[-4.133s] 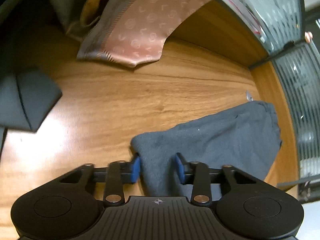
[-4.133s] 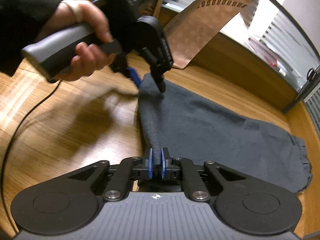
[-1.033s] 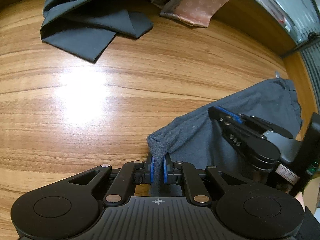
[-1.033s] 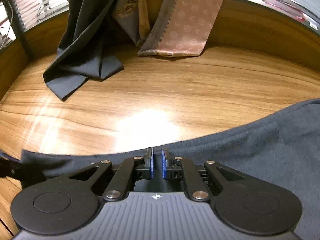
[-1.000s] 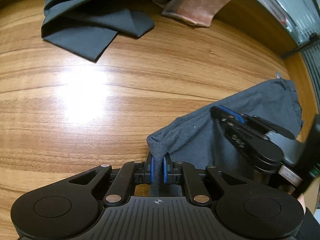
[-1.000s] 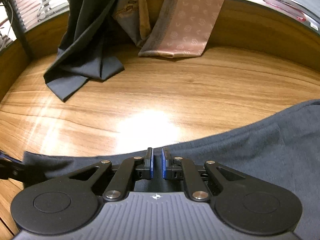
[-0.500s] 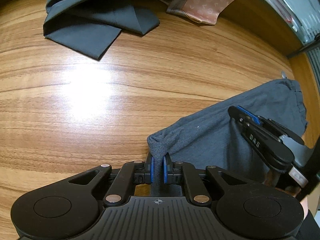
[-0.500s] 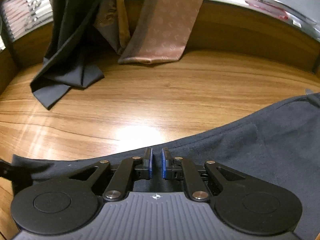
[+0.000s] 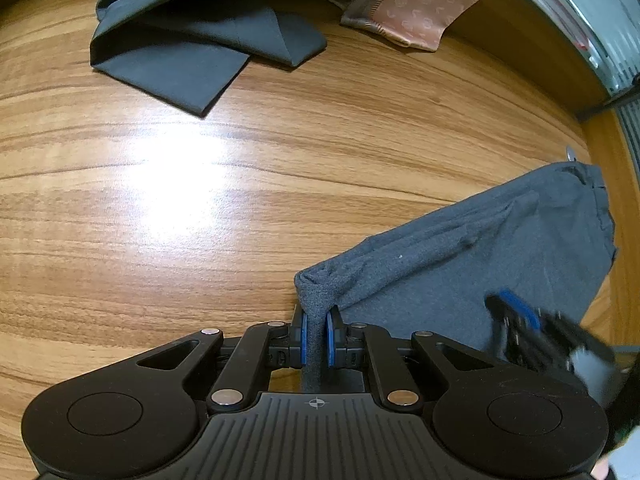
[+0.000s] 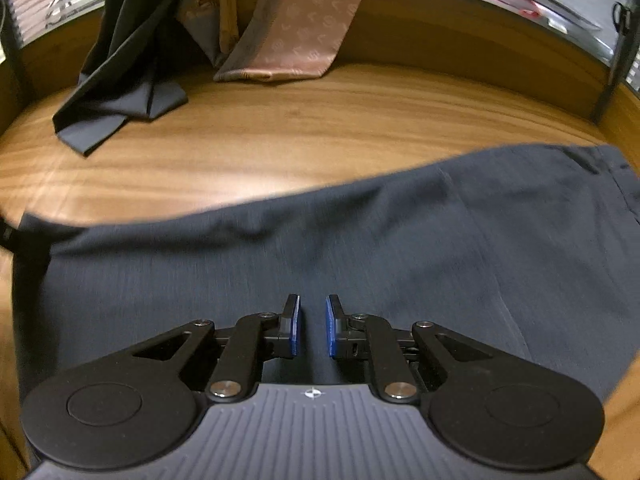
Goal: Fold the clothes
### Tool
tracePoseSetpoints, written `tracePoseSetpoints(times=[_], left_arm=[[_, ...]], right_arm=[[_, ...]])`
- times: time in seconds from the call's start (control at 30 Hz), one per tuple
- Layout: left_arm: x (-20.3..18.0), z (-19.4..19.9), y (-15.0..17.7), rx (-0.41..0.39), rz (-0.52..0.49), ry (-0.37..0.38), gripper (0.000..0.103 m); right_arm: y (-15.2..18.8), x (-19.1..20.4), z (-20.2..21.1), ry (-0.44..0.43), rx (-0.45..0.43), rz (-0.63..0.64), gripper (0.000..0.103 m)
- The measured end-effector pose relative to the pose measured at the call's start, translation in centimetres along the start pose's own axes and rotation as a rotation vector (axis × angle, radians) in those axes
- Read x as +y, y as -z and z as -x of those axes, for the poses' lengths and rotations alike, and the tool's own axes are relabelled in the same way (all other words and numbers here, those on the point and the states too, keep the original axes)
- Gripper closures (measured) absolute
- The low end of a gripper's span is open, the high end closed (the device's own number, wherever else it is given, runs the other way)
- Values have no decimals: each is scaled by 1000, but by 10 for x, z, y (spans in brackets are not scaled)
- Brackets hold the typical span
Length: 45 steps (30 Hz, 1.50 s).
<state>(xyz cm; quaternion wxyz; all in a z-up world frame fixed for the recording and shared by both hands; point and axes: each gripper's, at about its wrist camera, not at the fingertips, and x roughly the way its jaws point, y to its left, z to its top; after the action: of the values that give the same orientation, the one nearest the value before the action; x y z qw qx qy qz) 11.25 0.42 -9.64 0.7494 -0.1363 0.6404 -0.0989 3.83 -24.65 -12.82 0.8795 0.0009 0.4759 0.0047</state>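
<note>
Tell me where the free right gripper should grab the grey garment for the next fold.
Probably the near hem of the grey garment, approached low from the person's side: the cloth lies flat there, the right gripper hovers open above it, and the left gripper already pinches one corner.

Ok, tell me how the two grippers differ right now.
The left gripper is shut on a bunched corner of the grey garment, while the right gripper stands open with nothing between its pads. The left sits at the garment's edge by bare table; the right is over the garment's middle. Both have blue pads.
</note>
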Motion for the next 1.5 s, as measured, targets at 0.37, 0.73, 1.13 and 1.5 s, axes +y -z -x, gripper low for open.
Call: tracePoseSetpoints(times=[0.37,0.73,1.13,1.5], left_arm=[[7,-5,-1,6,2,30,90],[11,-7,0,0,-21,61,89],[13,-11,3,-28,-19,50,86],[18,-19,6,-58,55,36,84]], right_arm=[[74,6,63,46,63,-75,88],[91,101,93,-147,10,47,77],[98,162,85,-193,27,242,61],[105,165,86,-179,22,281,61]])
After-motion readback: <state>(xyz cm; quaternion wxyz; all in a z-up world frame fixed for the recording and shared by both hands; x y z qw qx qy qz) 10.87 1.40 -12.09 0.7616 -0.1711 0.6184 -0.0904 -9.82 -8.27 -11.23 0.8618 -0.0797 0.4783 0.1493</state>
